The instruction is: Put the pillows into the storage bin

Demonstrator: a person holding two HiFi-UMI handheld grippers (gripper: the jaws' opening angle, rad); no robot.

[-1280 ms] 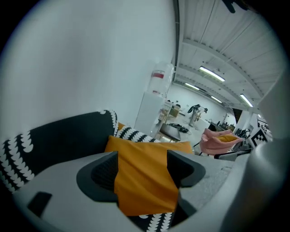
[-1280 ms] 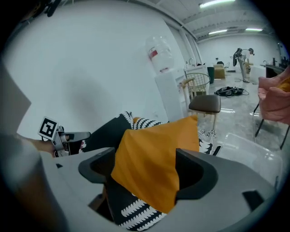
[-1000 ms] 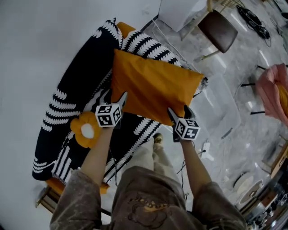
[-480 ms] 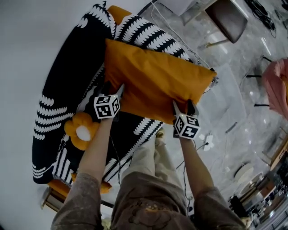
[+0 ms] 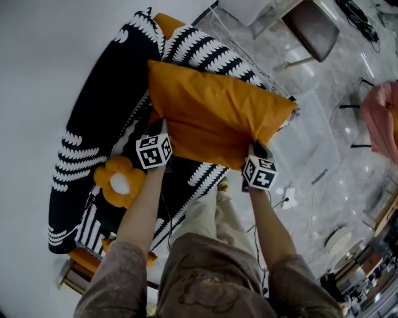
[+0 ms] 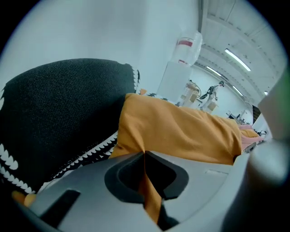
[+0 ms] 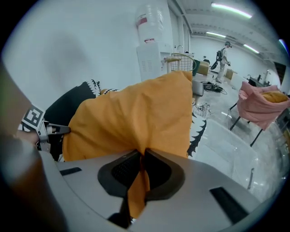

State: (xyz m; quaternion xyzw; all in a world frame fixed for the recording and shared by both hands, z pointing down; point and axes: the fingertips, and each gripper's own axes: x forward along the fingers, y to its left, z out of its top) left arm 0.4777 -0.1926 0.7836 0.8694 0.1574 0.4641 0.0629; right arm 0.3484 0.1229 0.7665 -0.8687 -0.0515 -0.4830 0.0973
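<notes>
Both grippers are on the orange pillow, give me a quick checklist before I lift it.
1. Left gripper shut on the orange pillow: ok.
2. Right gripper, jaws just been closing, pillow fabric pinched between them: ok.
3. Pillow free of the black-and-white cushion under it: cannot tell.
4. Flower pillow outside both grips: ok.
5. Clear storage bin on the floor open on top: cannot tell.

A big lab or workshop hall, not a home. Long strip lights (image 7: pixel 229 7) cross a high ceiling, and a water dispenser (image 7: pixel 152 45) stands against the white wall (image 7: pixel 68 45). Loose cables (image 5: pixel 353 25) lie on the glossy stone floor (image 5: pixel 311 149).
</notes>
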